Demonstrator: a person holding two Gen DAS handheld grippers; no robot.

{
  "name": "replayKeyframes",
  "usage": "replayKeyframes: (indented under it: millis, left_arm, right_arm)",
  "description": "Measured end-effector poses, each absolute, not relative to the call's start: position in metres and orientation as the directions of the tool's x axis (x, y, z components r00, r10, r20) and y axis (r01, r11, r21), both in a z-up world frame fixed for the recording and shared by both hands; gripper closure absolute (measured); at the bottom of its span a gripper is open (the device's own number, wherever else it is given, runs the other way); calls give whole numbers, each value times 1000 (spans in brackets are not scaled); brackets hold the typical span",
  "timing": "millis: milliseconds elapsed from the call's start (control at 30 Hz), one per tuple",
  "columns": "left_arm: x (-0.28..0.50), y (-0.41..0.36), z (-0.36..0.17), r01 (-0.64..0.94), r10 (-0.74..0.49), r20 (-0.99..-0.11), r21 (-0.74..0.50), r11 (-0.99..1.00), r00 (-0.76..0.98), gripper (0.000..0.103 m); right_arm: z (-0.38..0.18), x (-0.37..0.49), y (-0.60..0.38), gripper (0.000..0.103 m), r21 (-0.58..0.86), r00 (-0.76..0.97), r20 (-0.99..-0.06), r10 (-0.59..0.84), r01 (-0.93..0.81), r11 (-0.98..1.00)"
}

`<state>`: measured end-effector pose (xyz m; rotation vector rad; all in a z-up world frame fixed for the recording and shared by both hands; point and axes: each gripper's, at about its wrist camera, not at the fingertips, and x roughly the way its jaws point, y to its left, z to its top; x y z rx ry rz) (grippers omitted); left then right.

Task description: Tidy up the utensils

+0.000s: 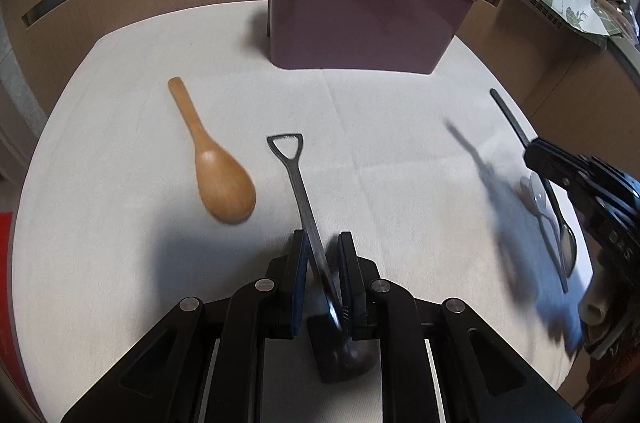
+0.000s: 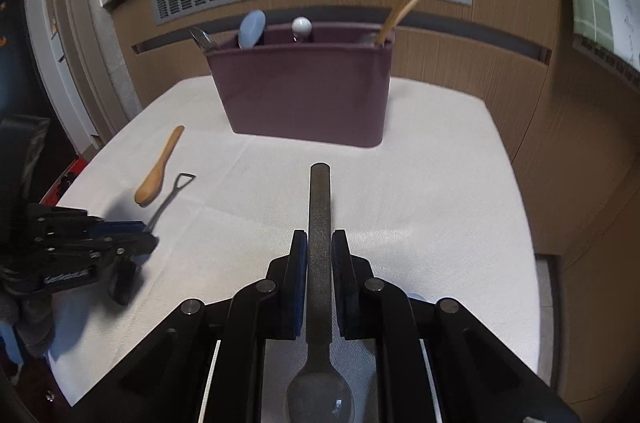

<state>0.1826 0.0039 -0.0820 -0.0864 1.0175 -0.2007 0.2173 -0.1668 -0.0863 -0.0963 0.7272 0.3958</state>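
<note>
Carrying two utensils at once toward the caddy [image 2: 304,95] is where your risk lies, so start with that big maroon box at the far side of the bench [image 2: 440,183]. It already holds several things: a pale blue spoon [image 2: 252,29], a white-knobbed piece [image 2: 301,25], chopsticks [image 2: 396,11] at its right end. Whatever you drop in could knock against those or catch on the rim and tip back out.

Your right gripper [image 2: 319,243] has its fingers nearly closed on the dark spoon [image 2: 320,223], handle pointing ahead toward the caddy, bowl hanging back beneath the gripper. From the left wrist view the spoon looks lifted off the cloth. The pads sit on a narrow handle, so the heavier bowl end could swing it in the grip if you tilt sharply.

Your left gripper [image 1: 322,255] is the shakier one. Its fingers are partly closed around the small shovel-shaped spoon [image 1: 298,183], but that handle lies slanted between the pads, against the left one and seemingly away from the right near the tips. I judge that hold loose; a quick move could let it slide or twist out. Its looped end points toward the caddy.

Still on the bench, the wooden paddle [image 1: 216,167] lies just left of the shovel spoon; sweep low and you could nudge it.
</note>
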Motion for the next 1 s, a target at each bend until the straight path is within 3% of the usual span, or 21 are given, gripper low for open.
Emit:
replayKeyframes:
  millis: [233,367,533,667,1000]
  left_arm:
    - [210,3,-82,133,-247,-839,-208,969,484,88]
    - [214,3,-79,156,-265,-833,-216,964,485,97]
    - [189,22,-33,160,-351,-723,-321,933,596,98]
    - [159,24,5,190,-347,-638,-302,934,688,99]
    - [139,32,33,222,-348,-566,-281,934,747,100]
  right_arm:
    - [-78,210,-169,92,49,706,-630,324,-380,924]
    - [-79,210,-172,92,70,706,-627,329,-370,926]
    - [-74,207,-180,91,77,723,-614,317,-345,935]
    - [-64,203,-189,91,100,747,-582,321,-327,940]
    - [-39,186,-183,92,53,792,-515,327,-351,935]
